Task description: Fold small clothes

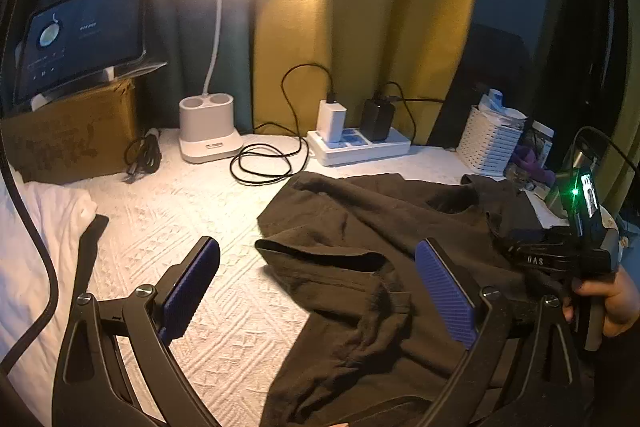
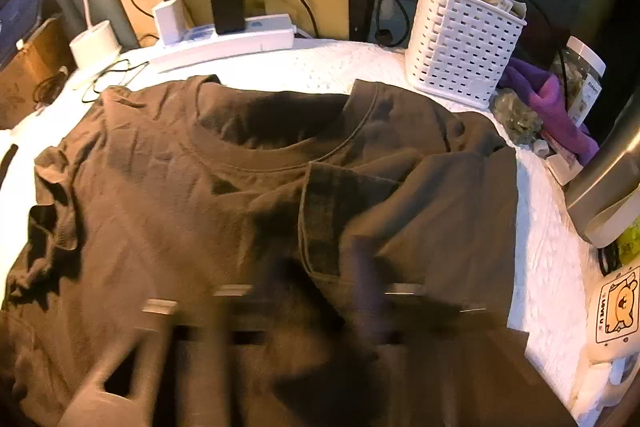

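Currently the left gripper [image 1: 318,291] is hovering low over the near edge of the dark T-shirt [image 1: 360,227], its blue pads spread wide, one over the white textured bedcover [image 1: 180,211], the other over the cloth, nothing pinched between them. The right gripper [image 2: 304,315] is pointing steeply down at the shirt; its fingers are smeared by motion blur, but the jaws are reading as parted, and no cloth is visibly clamped in them. A hand [image 1: 608,299] is gripping its handle at the right edge of the left view.

The shirt is lying face up across the bedcover, neckline [image 2: 272,151] toward the far side; its right sleeve [image 2: 340,219] is already turned in over the chest, the left sleeve [image 1: 316,255] still sticking out.

Judgement: sleeve-folding step is underway. Next move is probably calling for a pinch on the left sleeve hem and a carry inward.

Further back, a white slotted basket [image 2: 460,43], a power strip [image 1: 360,147] and a lit desk lamp [image 1: 208,131] are crowding the far edge.
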Demonstrator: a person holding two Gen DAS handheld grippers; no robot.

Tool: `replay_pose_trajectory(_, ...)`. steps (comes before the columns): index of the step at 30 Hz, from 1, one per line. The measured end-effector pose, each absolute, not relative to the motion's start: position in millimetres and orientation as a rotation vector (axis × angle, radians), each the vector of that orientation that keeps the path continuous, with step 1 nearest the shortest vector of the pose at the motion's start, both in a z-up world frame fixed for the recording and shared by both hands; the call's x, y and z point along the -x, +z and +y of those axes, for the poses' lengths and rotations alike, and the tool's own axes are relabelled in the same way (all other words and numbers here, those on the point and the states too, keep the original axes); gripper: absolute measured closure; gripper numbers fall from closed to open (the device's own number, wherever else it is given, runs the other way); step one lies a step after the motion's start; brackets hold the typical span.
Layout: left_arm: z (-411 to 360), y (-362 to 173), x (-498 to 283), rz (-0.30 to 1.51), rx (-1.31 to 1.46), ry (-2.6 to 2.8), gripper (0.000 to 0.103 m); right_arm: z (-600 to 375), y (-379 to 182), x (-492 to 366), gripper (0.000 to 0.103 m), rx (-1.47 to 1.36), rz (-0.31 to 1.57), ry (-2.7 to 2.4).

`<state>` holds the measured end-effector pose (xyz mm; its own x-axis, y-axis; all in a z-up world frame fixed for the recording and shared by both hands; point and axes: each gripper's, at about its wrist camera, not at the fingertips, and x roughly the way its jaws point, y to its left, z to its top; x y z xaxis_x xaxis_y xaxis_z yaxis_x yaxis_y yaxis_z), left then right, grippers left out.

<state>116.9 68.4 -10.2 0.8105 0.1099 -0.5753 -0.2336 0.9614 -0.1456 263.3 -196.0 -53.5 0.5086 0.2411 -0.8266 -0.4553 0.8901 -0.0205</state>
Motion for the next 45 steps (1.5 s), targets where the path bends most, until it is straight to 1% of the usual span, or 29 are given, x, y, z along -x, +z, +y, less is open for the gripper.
replay_pose_trajectory(1,66,-9,-117,0.599,0.209,0.183,0.006,-198,-52,-261,0.015,0.234,0.942,0.437)
replay_pose_trajectory(9,45,-4,-119,0.606,0.171,0.171,0.005,-224,-30,-236,0.015,0.224,0.856,0.446)
replay_pose_trajectory(12,37,-4,-120,0.611,0.157,0.168,0.005,-254,-26,-229,0.015,0.214,0.831,0.393)
replay_pose_trajectory(16,28,-5,-122,0.625,0.147,0.159,0.005,-297,-31,-229,0.016,0.157,0.846,0.321)
replay_pose_trajectory(17,26,-5,-123,0.627,0.143,0.157,0.005,-306,-33,-228,0.018,0.148,0.848,0.316)
replay_pose_trajectory(19,21,-5,-124,0.632,0.135,0.151,0.005,-315,-37,-226,0.039,0.15,0.857,0.323)
replay_pose_trajectory(21,17,-6,-124,0.636,0.13,0.146,0.005,-321,-42,-227,0.043,0.138,0.865,0.331)
replay_pose_trajectory(23,13,-7,-124,0.642,0.124,0.142,0.005,-324,-49,-231,0.053,0.106,0.879,0.344)
replay_pose_trajectory(24,12,-7,-124,0.644,0.121,0.141,0.005,-324,-52,-233,0.064,0.101,0.886,0.343)
replay_pose_trajectory(25,11,-7,-124,0.647,0.118,0.142,0.005,-322,-54,-235,0.071,0.104,0.887,0.345)
replay_pose_trajectory(26,11,-7,-124,0.65,0.114,0.143,0.005,-320,-55,-235,0.076,0.106,0.888,0.354)
replay_pose_trajectory(27,12,-7,-123,0.65,0.112,0.146,0.005,-318,-55,-234,0.087,0.108,0.885,0.36)
replay_pose_trajectory(28,13,-7,-122,0.651,0.111,0.151,0.005,-315,-54,-232,0.089,0.122,0.876,0.361)
replay_pose_trajectory(35,31,-19,-116,0.686,0.144,0.194,0.005,-294,-37,-207,0.091,0.212,0.832,0.411)
replay_pose_trajectory(45,40,-38,-120,0.767,0.116,0.152,0.005,-250,-65,-177,0.091,0.286,0.93,0.498)
